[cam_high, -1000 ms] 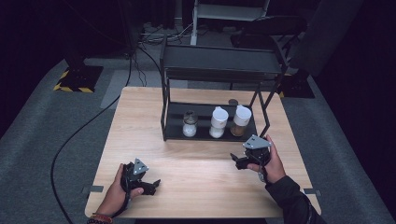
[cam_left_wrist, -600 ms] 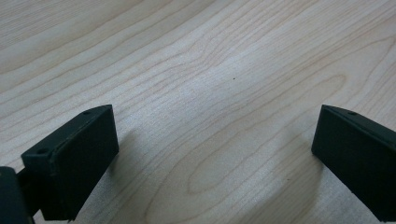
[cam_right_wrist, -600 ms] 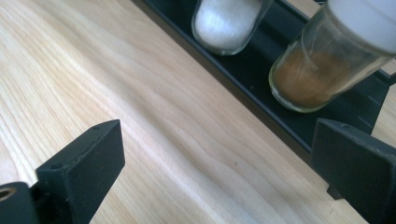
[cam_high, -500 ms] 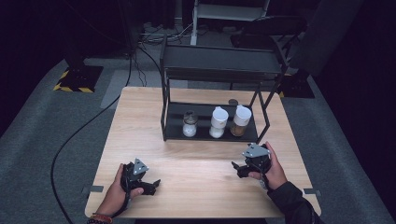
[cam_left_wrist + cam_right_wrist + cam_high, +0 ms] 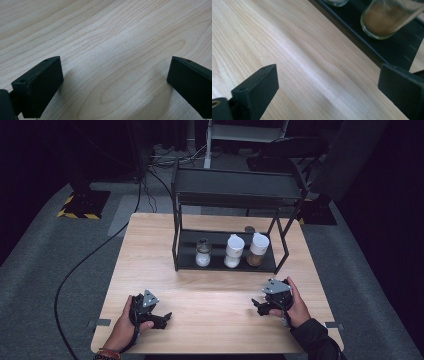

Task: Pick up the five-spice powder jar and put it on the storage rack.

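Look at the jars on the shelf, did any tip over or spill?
No, nothing stands out. The three jars stand upright in a row on the rack's bottom shelf, with no spill on the table. Both grippers rest open nearby.

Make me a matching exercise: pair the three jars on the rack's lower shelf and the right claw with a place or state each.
Things:
1. left jar
2. middle jar
3. right jar
4. right claw

Descriptions:
A. brown powder inside, white lid
B. open over bare wood, near the rack
C. clear, smallest, white contents at the bottom
D. white lid, white contents, between the other two

Pairs: 1-C, 2-D, 3-A, 4-B
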Action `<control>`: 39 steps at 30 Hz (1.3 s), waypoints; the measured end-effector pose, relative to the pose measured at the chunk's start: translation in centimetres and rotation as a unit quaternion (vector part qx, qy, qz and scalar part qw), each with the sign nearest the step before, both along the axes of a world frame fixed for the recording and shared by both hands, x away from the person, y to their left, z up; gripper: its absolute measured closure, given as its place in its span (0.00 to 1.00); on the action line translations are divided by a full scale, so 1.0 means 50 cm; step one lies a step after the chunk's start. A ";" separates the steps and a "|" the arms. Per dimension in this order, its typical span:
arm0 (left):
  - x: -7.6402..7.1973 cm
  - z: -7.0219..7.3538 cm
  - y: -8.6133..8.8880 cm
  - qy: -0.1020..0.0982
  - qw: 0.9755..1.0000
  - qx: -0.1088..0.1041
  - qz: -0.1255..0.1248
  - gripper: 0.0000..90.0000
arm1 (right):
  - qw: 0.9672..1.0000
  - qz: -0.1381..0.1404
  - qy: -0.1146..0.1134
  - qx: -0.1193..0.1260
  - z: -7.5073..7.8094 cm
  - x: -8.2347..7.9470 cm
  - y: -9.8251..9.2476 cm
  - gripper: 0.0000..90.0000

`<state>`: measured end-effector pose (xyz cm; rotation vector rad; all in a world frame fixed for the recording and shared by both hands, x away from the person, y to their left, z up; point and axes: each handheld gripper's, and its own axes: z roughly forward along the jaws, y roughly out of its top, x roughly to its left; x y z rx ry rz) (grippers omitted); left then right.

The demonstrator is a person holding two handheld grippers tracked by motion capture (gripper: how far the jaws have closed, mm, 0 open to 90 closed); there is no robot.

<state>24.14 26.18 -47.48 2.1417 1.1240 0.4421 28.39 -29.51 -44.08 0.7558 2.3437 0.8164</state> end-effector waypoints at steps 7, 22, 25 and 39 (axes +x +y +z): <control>0.000 0.000 0.000 0.000 1.000 0.000 0.000 0.01 | 1.000 -0.004 0.010 -0.005 -0.009 -0.006 -0.016 0.04; 0.000 0.000 0.000 0.000 1.000 0.000 0.000 0.01 | 0.999 -0.021 0.025 -0.007 -0.023 -0.012 -0.046 0.04; 0.000 0.000 0.000 0.000 1.000 0.000 0.000 0.01 | 0.999 -0.025 0.028 -0.004 -0.025 -0.013 -0.051 0.04; 0.001 0.000 0.000 0.000 1.000 0.000 0.000 0.00 | 0.998 -0.044 0.044 0.021 -0.036 -0.014 -0.082 0.01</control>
